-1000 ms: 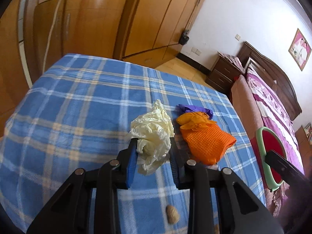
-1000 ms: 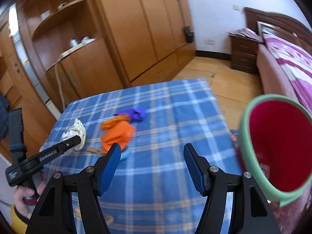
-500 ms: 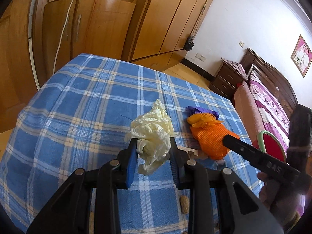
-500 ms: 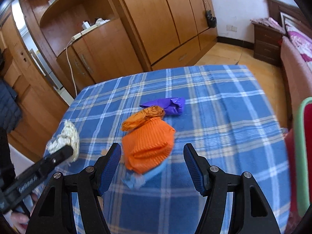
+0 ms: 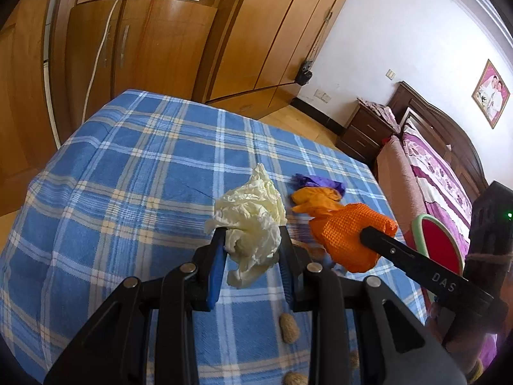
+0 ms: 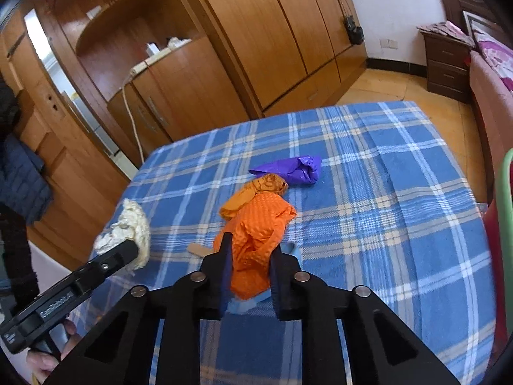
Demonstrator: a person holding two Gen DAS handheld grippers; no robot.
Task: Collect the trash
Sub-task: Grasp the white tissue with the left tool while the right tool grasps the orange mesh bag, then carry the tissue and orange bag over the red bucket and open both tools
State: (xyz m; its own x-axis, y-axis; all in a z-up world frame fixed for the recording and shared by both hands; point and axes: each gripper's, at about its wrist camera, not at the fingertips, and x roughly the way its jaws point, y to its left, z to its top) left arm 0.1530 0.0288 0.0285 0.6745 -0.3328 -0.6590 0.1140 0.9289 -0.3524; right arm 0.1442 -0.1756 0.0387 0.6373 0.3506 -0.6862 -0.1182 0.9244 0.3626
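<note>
My left gripper point(image 5: 253, 240) is shut on a crumpled cream glove point(image 5: 250, 221), held just above the blue plaid table point(image 5: 128, 176). That glove point(image 6: 128, 231) also shows at the left of the right wrist view, in the left gripper point(image 6: 128, 250). My right gripper point(image 6: 250, 250) has shut on an orange textured glove point(image 6: 256, 224) that lies on the table. In the left wrist view the right gripper point(image 5: 368, 234) bites the orange glove point(image 5: 349, 234). A darker orange wrapper point(image 6: 256, 189) and a purple wrapper point(image 6: 295, 168) lie just beyond it.
A red bin with a green rim point(image 5: 439, 250) stands off the table's right side, beside a bed point(image 5: 429, 173). Peanut shells point(image 5: 288, 329) lie near the table's front edge. A light blue scrap point(image 6: 291, 250) and a wooden stick point(image 6: 198, 249) lie by the orange glove. Wooden wardrobes point(image 6: 272, 32) stand behind.
The right gripper moved in over the table towards the orange glove and closed its jaws on it. The left gripper kept its hold on the cream glove and barely moved.
</note>
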